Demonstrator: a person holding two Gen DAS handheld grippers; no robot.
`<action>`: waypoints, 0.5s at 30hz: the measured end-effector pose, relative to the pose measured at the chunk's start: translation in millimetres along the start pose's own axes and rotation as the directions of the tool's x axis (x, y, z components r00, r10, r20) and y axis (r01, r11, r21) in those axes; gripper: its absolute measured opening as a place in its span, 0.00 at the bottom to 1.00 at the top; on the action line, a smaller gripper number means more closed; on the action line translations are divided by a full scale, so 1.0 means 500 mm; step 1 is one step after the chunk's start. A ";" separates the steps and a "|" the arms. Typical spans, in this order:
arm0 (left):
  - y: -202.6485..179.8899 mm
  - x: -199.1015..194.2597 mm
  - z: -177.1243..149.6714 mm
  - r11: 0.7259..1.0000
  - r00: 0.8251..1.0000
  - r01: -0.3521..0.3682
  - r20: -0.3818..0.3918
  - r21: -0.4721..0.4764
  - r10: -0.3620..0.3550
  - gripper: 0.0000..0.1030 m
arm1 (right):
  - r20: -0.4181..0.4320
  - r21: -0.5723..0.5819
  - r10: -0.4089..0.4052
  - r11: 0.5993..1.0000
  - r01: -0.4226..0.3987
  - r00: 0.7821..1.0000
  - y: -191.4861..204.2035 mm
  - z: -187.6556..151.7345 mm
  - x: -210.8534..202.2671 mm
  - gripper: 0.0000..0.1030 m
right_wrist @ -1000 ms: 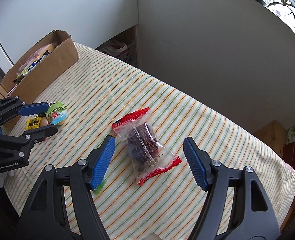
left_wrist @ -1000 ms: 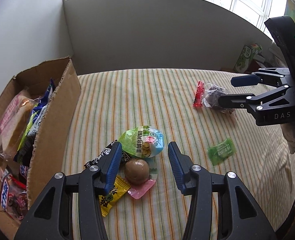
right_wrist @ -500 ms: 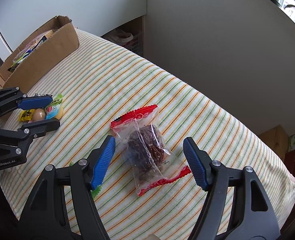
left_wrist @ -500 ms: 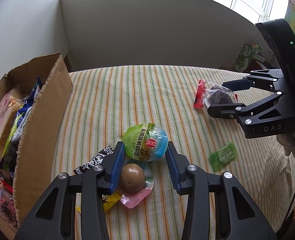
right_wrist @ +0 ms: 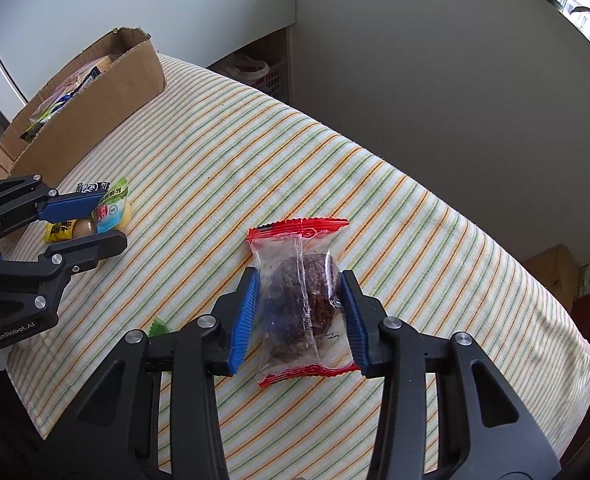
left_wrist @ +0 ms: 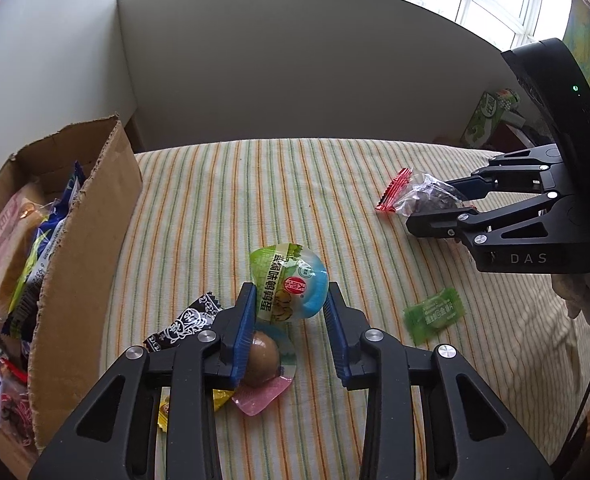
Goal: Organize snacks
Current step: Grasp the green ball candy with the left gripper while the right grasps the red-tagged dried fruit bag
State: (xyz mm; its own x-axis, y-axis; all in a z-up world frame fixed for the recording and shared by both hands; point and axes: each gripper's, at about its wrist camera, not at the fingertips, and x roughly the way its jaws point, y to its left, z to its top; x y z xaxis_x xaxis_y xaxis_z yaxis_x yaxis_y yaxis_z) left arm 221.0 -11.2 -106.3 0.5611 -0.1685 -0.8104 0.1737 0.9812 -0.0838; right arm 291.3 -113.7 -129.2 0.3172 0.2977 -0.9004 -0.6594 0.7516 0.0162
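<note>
My left gripper (left_wrist: 289,308) is shut on a green and blue egg-shaped snack packet (left_wrist: 291,288), also seen in the right wrist view (right_wrist: 113,210). Below it lie a brown egg in a pink packet (left_wrist: 261,358), a black packet (left_wrist: 183,326) and a yellow packet (left_wrist: 219,398). My right gripper (right_wrist: 299,308) is shut on a clear packet with red ends holding a dark cake (right_wrist: 299,292); it also shows in the left wrist view (left_wrist: 419,196). The cardboard box (left_wrist: 83,248) of snacks stands at the left.
A green candy packet (left_wrist: 435,314) lies on the striped cloth (left_wrist: 223,208) between the two grippers. A grey wall runs behind the table. A green carton (left_wrist: 489,116) stands at the far right. The table's edge is close on the right.
Both grippers have moved forward and closed: the left onto the egg-shaped packet, the right onto the clear cake packet.
</note>
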 end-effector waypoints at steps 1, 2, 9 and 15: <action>-0.003 -0.005 0.000 1.000 1.000 0.001 0.006 0.005 -0.001 0.31 | 0.003 0.003 0.000 1.000 0.000 1.000 -0.001 -0.001 -0.004 0.41; -0.003 -0.011 -0.002 1.000 1.000 0.002 0.012 0.006 -0.002 0.31 | 0.008 0.007 0.001 1.000 -0.001 1.000 -0.001 -0.002 -0.009 0.41; -0.009 -0.055 0.000 1.000 0.998 0.017 0.062 0.012 -0.018 0.31 | 0.048 0.010 -0.001 1.000 0.001 0.999 0.004 -0.007 -0.065 0.41; -0.013 -0.094 -0.003 0.999 0.994 0.036 0.102 0.020 -0.038 0.31 | 0.084 -0.011 0.005 1.000 -0.004 0.996 0.041 0.001 -0.107 0.41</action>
State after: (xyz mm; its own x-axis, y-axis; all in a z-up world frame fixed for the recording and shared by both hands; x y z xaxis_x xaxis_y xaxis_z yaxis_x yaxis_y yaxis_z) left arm 192.3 -9.3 -68.3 0.6341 -0.2139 -0.7431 0.2095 0.9725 -0.1012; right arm 261.2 -114.2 -80.4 0.3698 0.3495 -0.8609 -0.6678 0.7442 0.0152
